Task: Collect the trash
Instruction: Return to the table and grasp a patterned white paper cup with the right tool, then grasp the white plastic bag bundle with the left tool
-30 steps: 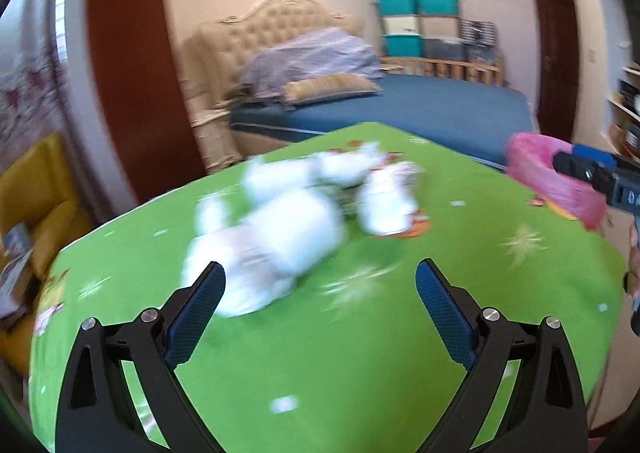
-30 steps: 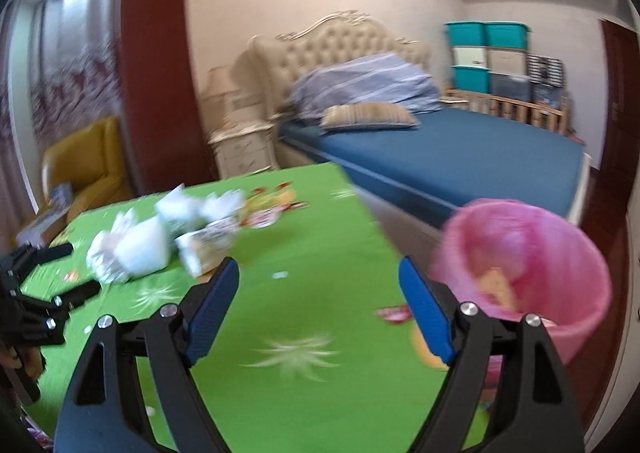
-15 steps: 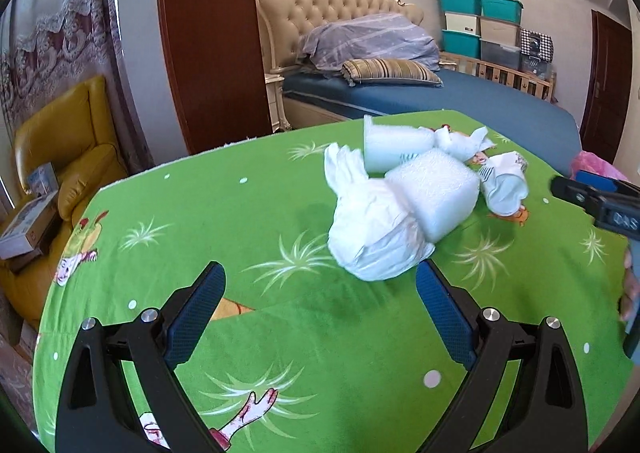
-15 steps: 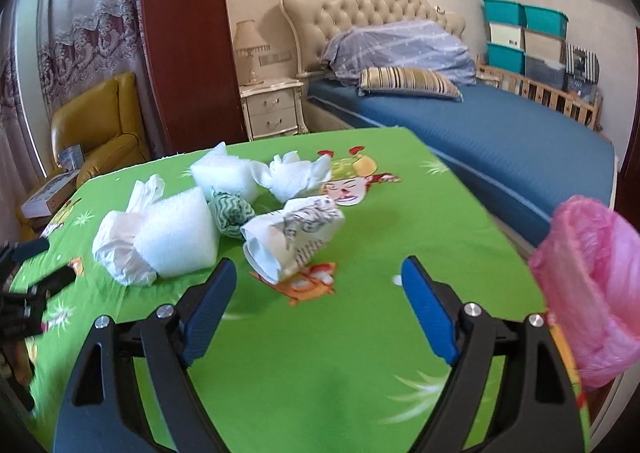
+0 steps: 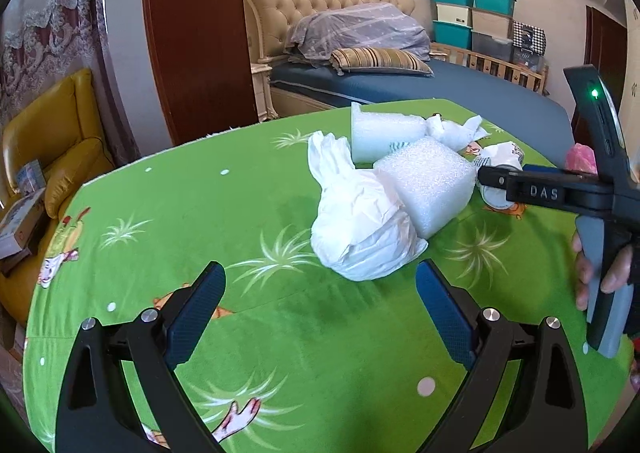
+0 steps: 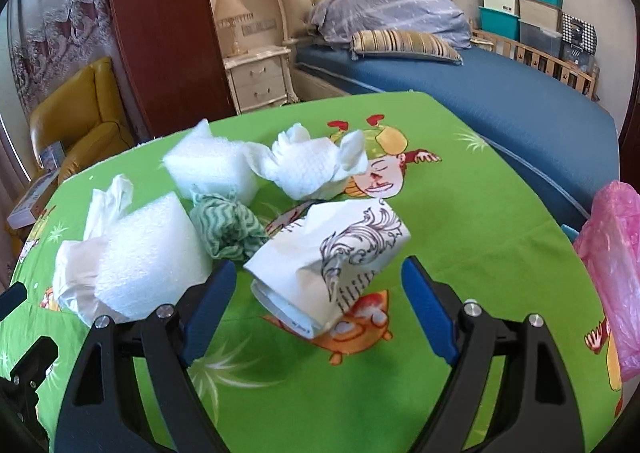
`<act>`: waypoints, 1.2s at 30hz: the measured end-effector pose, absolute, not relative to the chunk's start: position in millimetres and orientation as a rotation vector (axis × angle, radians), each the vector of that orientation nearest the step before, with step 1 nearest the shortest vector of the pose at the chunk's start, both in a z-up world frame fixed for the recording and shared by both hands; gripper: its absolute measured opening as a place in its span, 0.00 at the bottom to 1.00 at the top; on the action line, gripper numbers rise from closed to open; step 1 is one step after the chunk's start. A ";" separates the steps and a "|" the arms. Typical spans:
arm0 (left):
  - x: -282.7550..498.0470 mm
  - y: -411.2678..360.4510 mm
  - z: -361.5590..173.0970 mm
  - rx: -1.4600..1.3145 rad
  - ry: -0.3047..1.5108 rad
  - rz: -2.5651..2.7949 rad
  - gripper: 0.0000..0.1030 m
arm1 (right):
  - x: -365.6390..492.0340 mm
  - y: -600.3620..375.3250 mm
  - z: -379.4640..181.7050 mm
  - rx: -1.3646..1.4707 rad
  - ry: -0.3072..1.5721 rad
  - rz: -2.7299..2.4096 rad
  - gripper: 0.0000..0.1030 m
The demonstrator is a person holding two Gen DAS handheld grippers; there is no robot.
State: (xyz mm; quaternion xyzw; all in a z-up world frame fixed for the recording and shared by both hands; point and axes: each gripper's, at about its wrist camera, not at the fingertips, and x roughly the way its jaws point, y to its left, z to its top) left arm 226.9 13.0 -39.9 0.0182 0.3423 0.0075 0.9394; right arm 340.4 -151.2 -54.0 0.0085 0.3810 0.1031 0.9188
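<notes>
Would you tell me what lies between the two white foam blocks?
In the right wrist view, a green crumpled cloth sits between the near foam block and the far one.

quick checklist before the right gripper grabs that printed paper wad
1. Right gripper open: ok, jaws wide and holding nothing.
2. Printed paper wad lined up between the fingers: ok.
3. Green cloth apart from the wad: cannot tell, they sit very close.
4. Foam block out of the closing path: not ok, it lies right by the left-side finger.
5. Pink bag in view for the drop: ok, at the table's right edge.
6. Left gripper out of the way: ok, open near the white bag.
</notes>
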 end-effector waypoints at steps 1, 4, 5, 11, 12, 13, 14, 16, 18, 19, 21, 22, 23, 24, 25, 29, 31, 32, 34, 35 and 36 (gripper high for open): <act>229.2 11.9 -39.3 0.033 0.704 0.014 0.87 | 339.3 -152.1 -54.2 0.022 0.784 0.225 0.62; 237.7 9.2 -39.7 0.018 0.721 0.002 0.87 | 330.0 -157.3 -49.3 0.027 0.747 0.247 0.53; 239.6 8.4 -39.4 0.016 0.725 -0.001 0.87 | 325.2 -158.6 -46.5 0.027 0.727 0.250 0.51; 257.6 4.1 -42.4 -0.023 0.767 -0.007 0.87 | 293.0 -169.8 -35.2 0.025 0.649 0.257 0.50; 261.2 3.3 -43.7 -0.040 0.777 -0.012 0.87 | 289.5 -171.7 -35.3 0.023 0.642 0.252 0.50; 264.5 2.4 -44.9 -0.052 0.784 -0.015 0.87 | 286.2 -174.1 -36.5 0.023 0.639 0.249 0.50; 268.3 0.4 -45.8 -0.057 0.786 -0.008 0.87 | 284.2 -176.3 -37.4 0.029 0.641 0.251 0.50; 273.8 -3.0 -49.1 -0.050 0.791 0.022 0.86 | 280.2 -182.4 -37.1 0.053 0.639 0.254 0.50; 279.8 -2.5 -54.7 -0.062 0.806 0.052 0.74 | 276.3 -186.7 -36.8 0.059 0.633 0.252 0.50; 281.5 -2.0 -57.2 -0.083 0.814 0.041 0.62 | 274.5 -188.6 -37.0 0.062 0.630 0.252 0.50; 282.0 -4.1 -63.6 -0.098 0.819 0.006 0.49 | 271.7 -191.4 -36.8 0.069 0.623 0.249 0.50; 281.0 -6.0 -64.6 -0.092 0.821 0.000 0.45 | 270.5 -192.1 -36.7 0.067 0.619 0.249 0.50; 278.4 -7.5 -62.6 -0.086 0.805 -0.002 0.44 | 268.6 -191.9 -37.6 0.064 0.618 0.250 0.50; 276.1 -7.2 -61.0 -0.083 0.788 0.004 0.41 | 269.1 -190.5 -37.6 0.059 0.618 0.252 0.50; 273.6 -6.9 -59.0 -0.083 0.771 0.013 0.39 | 268.7 -188.8 -37.3 0.053 0.616 0.251 0.50; 266.5 1.7 -56.1 -0.119 0.731 0.045 0.38 | 266.2 -187.3 -35.7 0.037 0.604 0.235 0.50; 266.1 5.5 -56.7 -0.134 0.726 0.049 0.38 | 264.5 -186.6 -35.1 0.030 0.595 0.227 0.50; 265.8 6.6 -56.7 -0.137 0.726 0.052 0.38 | 262.6 -186.4 -34.4 0.027 0.588 0.227 0.50; 264.5 7.1 -55.7 -0.135 0.718 0.066 0.38 | 259.6 -186.0 -33.4 0.023 0.577 0.225 0.50; 263.4 7.3 -54.4 -0.129 0.708 0.074 0.38 | 258.6 -185.5 -33.1 0.021 0.574 0.225 0.50; 262.3 6.8 -53.6 -0.121 0.698 0.080 0.38 | 258.6 -185.6 -32.8 0.020 0.572 0.226 0.50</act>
